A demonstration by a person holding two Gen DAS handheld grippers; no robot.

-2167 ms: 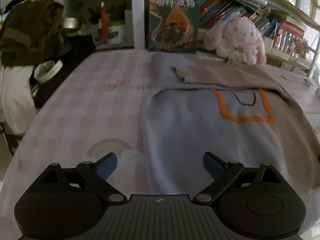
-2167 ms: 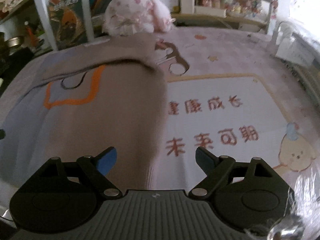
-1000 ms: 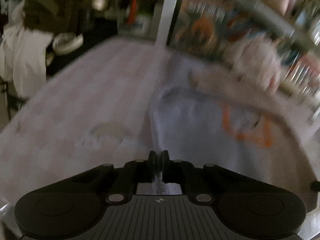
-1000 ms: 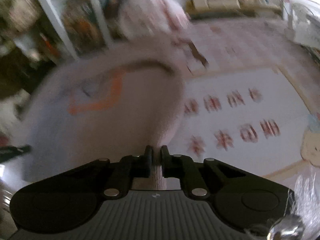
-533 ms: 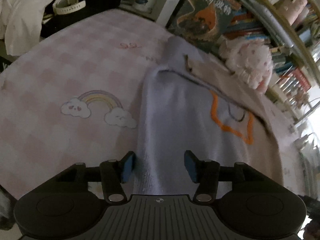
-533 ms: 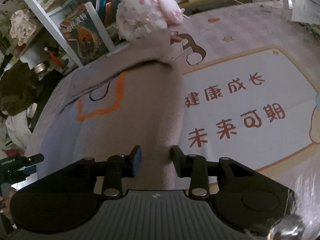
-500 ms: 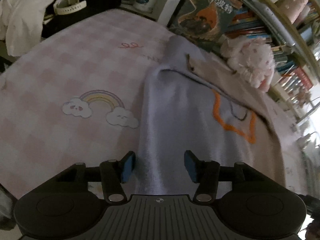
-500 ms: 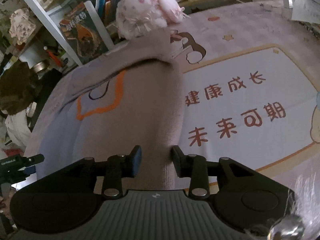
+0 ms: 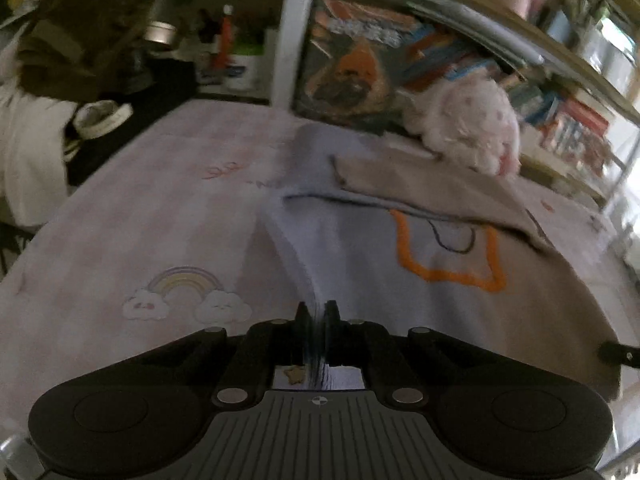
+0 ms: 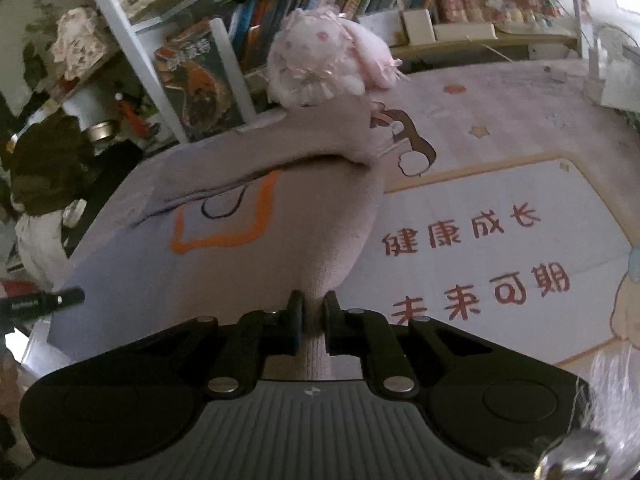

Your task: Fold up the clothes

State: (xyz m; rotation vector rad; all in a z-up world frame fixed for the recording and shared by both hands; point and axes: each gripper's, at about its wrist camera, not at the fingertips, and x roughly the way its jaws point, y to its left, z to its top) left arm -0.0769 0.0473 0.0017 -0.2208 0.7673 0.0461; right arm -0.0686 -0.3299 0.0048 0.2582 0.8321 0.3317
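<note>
I'm clamping my left gripper [image 9: 316, 316] jaws on the lavender-and-beige knit sweater [image 9: 400, 280] w/ orange outline; right gripper [image 10: 313, 312] jaws gripping its beige edge, hem lifting.

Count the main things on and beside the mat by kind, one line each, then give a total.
Sweaters: 1, pinched at its near edge
Grippers: 2, left and right
Plush toys: 1
Upright picture books: 1
Total: 5

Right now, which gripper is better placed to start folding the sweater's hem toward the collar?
Neither alone: left gripper and right gripper each pinch a hem corner of the sweater, so both should lift together.
</note>
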